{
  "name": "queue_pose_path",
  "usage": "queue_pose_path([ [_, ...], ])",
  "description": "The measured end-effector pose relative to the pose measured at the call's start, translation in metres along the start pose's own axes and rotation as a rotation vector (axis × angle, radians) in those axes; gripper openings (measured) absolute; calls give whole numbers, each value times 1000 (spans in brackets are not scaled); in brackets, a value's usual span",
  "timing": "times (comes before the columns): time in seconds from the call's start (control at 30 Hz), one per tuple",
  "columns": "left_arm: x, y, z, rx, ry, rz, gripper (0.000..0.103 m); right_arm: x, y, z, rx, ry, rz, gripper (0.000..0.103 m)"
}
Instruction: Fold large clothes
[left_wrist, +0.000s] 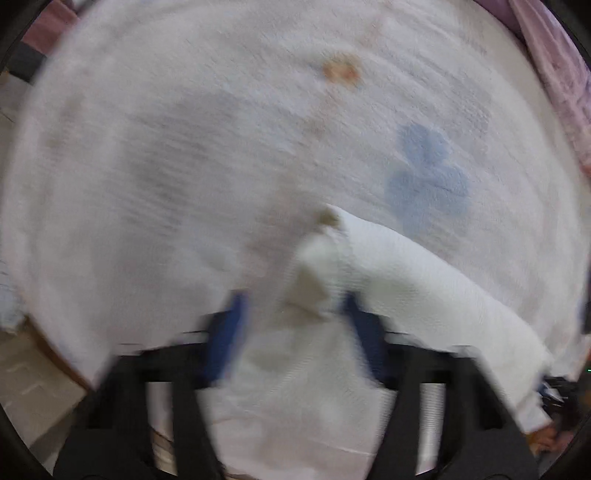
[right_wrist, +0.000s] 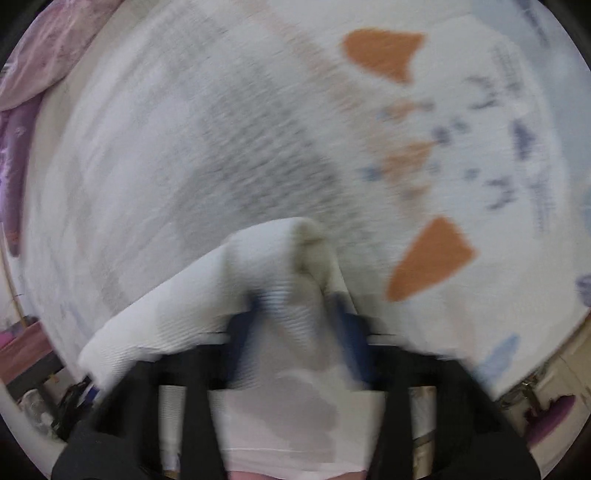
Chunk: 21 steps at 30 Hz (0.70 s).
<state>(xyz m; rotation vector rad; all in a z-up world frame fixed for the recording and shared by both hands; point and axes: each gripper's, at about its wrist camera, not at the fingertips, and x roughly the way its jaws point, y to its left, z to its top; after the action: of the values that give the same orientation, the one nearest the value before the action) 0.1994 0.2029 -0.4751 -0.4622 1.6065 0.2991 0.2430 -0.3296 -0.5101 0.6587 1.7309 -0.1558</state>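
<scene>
- My left gripper (left_wrist: 295, 306) and right gripper (right_wrist: 295, 299) are each pinched narrow on bunched white garment (left_wrist: 424, 273) cloth, which hangs between them over the patterned bedspread (left_wrist: 184, 129).
- I'd keep both grips firm and the 2 held corners level.
- Lay the edge down flat, then let go.

White ribbed garment (left_wrist: 424, 280) between blue-padded fingers (left_wrist: 225, 332); beyond, a whitish bedspread (right_wrist: 155, 155) with orange patches and, seemingly, blue marks; lilac bedding (right_wrist: 48, 48) further out.
</scene>
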Motion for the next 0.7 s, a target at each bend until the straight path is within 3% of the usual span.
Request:
queue_pose_path([
  [0.03,-1,-4,-1,-12,6,-30,12,-3,6,2,10,-17,-14,6],
  [0.17,-26,-28,-8,43,-76,58,8,-36,28,17,7,-125,-41,4],
  [0.33,-37,-44,12,46,-96,33,8,-40,43,50,-15,-142,-48,4],
  [0.4,-23,-30,20,51,-92,45,8,-30,42,56,-5,-122,-70,5],
  [0.5,-10,-47,25,80,-42,115,16,-22,42,60,-43,-103,-87,11],
  [0.53,-15,-51,23,107,-34,131,22,-26,40,59,-43,-103,-93,24],
  [0.57,-21,-53,18,135,-42,129,37,-33,40,53,-43,-106,-109,31],
  [0.6,-29,-55,12,160,-55,122,44,-36,53,45,-59,-115,-116,39],
  [0.63,-38,-55,1,189,-77,132,48,-51,54,38,-87,-130,-117,39],
  [0.7,-48,-54,-20,236,-110,222,48,-71,55,9,-166,-161,-147,40],
])
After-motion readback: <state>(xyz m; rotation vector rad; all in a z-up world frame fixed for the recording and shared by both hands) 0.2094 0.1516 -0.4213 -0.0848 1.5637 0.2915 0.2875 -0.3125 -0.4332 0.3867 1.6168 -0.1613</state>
